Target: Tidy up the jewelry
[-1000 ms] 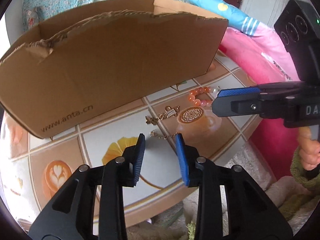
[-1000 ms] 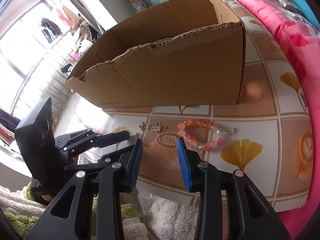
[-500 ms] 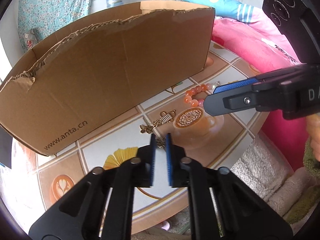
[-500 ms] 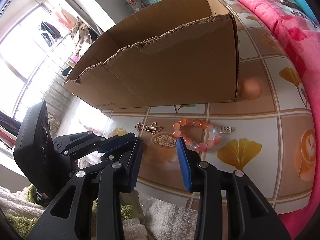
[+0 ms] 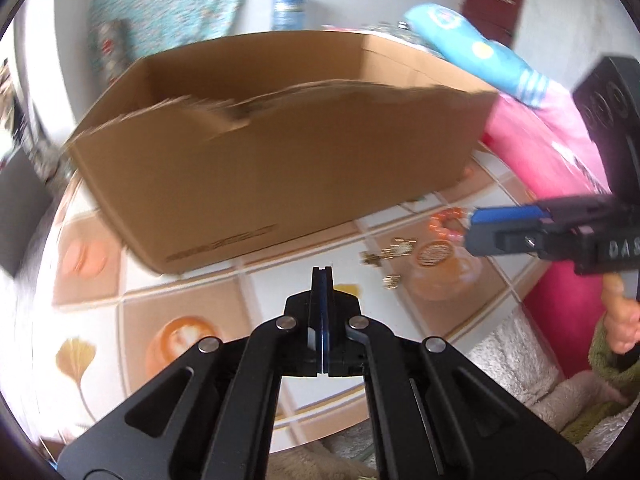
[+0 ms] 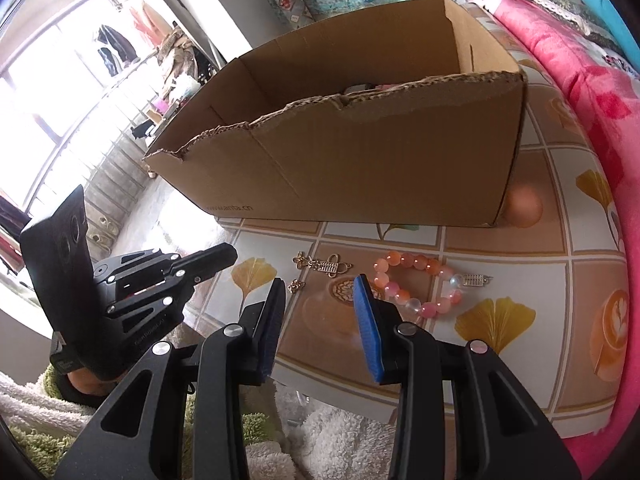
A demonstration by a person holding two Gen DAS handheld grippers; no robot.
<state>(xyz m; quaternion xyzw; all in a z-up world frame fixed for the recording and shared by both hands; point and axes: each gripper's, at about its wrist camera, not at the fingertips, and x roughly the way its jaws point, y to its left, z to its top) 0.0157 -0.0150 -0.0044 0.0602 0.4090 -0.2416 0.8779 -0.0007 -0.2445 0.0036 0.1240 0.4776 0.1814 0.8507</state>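
Left gripper [image 5: 322, 276] fully closed, nothing visible between pads. Right gripper [image 6: 320, 300] partly open, empty. Small gold earring [image 5: 392, 281] on tabletop [image 5: 180, 292], right of left fingertips.

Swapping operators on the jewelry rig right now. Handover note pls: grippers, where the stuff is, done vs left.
Left gripper: fingers shut, nothing visible between them, above the table.
Right gripper: open, empty, hovering next to the bead bracelet.
Lying on the table in front of the cardboard box: the bracelet, a silver charm at its right end, a gold chain charm and a small gold piece.
Done: neither gripper holds a piece. Something shows over the box's torn rim, but I cannot tell what.
Left: all four pieces to pick up, presumably into the box.
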